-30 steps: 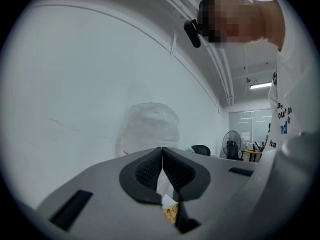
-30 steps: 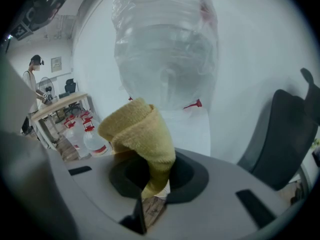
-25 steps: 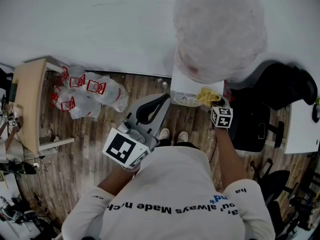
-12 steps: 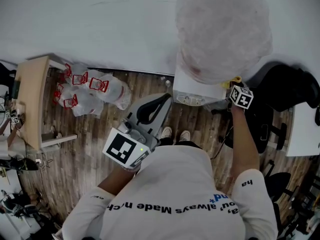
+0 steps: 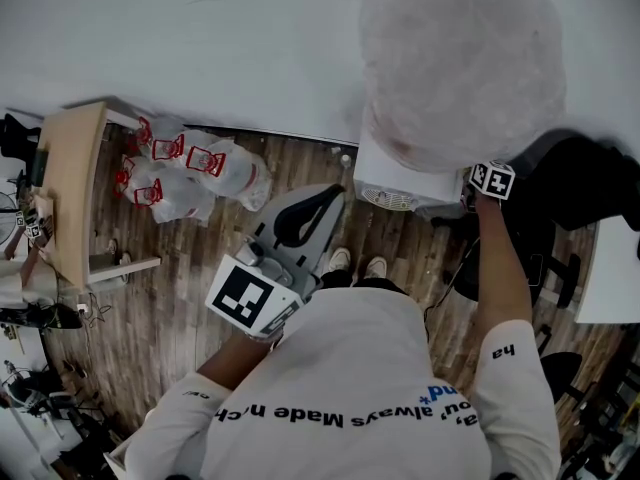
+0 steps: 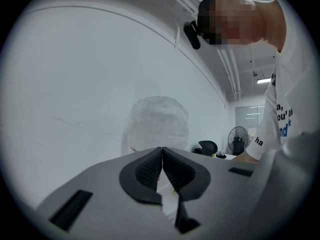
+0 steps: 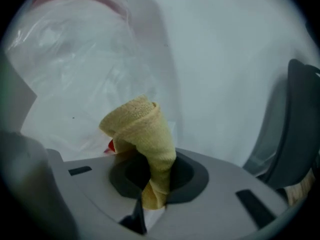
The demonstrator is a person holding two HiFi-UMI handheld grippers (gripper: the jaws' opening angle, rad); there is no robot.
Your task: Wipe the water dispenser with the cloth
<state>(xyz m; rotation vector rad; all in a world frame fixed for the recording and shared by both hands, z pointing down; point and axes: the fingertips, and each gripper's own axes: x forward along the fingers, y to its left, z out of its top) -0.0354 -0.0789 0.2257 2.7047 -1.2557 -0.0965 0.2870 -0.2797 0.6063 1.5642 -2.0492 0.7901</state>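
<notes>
The white water dispenser [image 5: 398, 174] stands against the wall, its bottle wrapped in a clear plastic bag [image 5: 460, 63]. My right gripper [image 5: 490, 180] is at the dispenser's right side, just below the bag, and is shut on a folded yellow cloth [image 7: 142, 129]. The right gripper view shows the cloth sticking up between the jaws, close to the bag [image 7: 75, 69]. In the head view the cloth is hidden. My left gripper [image 5: 335, 194] is held low in front of the dispenser, shut and empty. In the left gripper view its pads [image 6: 150, 170] meet and the bagged bottle [image 6: 159, 121] is ahead.
Plastic bags with red print [image 5: 190, 173] lie on the wooden floor by the wall. A wooden table [image 5: 65, 198] is at the left. A black office chair [image 5: 580, 183] and a white table [image 5: 610, 278] are close on the right. A fan [image 6: 239, 139] stands further off.
My right gripper has carried the cloth from the dispenser's front top to its right side, up beside the bag. The cloth has gone out of the head view. The left gripper has stayed put.
</notes>
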